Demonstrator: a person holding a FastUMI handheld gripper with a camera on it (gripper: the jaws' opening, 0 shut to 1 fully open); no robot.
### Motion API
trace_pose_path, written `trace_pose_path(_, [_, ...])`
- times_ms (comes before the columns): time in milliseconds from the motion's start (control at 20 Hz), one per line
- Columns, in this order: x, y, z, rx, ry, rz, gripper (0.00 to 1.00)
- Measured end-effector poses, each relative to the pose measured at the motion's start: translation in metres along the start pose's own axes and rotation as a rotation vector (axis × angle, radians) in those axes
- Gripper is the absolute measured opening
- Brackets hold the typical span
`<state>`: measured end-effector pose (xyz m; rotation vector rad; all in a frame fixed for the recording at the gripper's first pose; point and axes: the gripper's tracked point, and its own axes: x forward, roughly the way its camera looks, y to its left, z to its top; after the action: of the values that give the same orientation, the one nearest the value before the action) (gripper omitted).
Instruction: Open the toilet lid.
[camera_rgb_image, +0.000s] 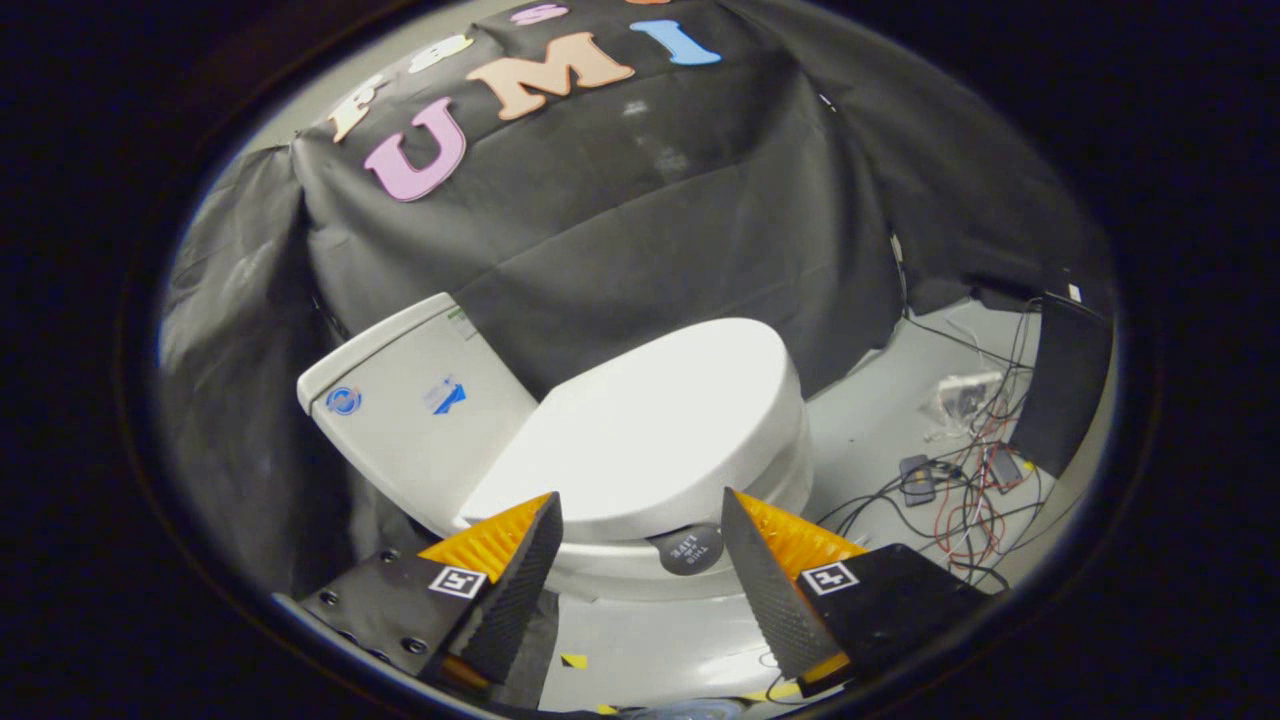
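Lid (665, 420) is seen in the middle of the frame, lying flat and closed on the toilet bowl (640, 575), with the tank (410, 400) to its left and cables (960, 490) on the floor at the right. The gripper (640, 520) is held wide open at the bottom of the frame, nothing is gripped, and the lid's near edge is just ahead of the fingers (520, 570). It is judged that the task is not yet begun: the edge must be reached and the lid lifted toward the tank.
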<state>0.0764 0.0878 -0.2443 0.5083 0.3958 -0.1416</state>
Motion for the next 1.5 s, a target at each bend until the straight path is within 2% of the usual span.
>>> trace_pose_path(350, [0.006,-0.031,-0.03,0.197,0.065,-0.059,0.99])
trace_pose_path(500, [0.011,-0.033,-0.04,0.327,0.073,-0.037,0.98])
trace_pose_path(700, [0.018,-0.03,-0.049,0.51,0.071,0.016,0.91])
trace_pose_path(850, [0.028,-0.023,-0.052,0.666,0.072,0.085,0.89])
trace_pose_path(950, [0.035,-0.027,-0.052,0.752,0.053,0.089,0.76])
trace_pose_path(1100, [0.037,-0.028,-0.039,0.868,0.003,0.143,0.56])
trace_pose_path(1200, [0.041,-0.032,-0.046,0.881,0.009,0.129,0.41])
trace_pose_path(1300, [0.044,-0.024,-0.044,0.891,0.026,0.17,0.26])
trace_pose_path(1500, [0.047,-0.013,-0.048,0.891,0.042,0.203,0.26])
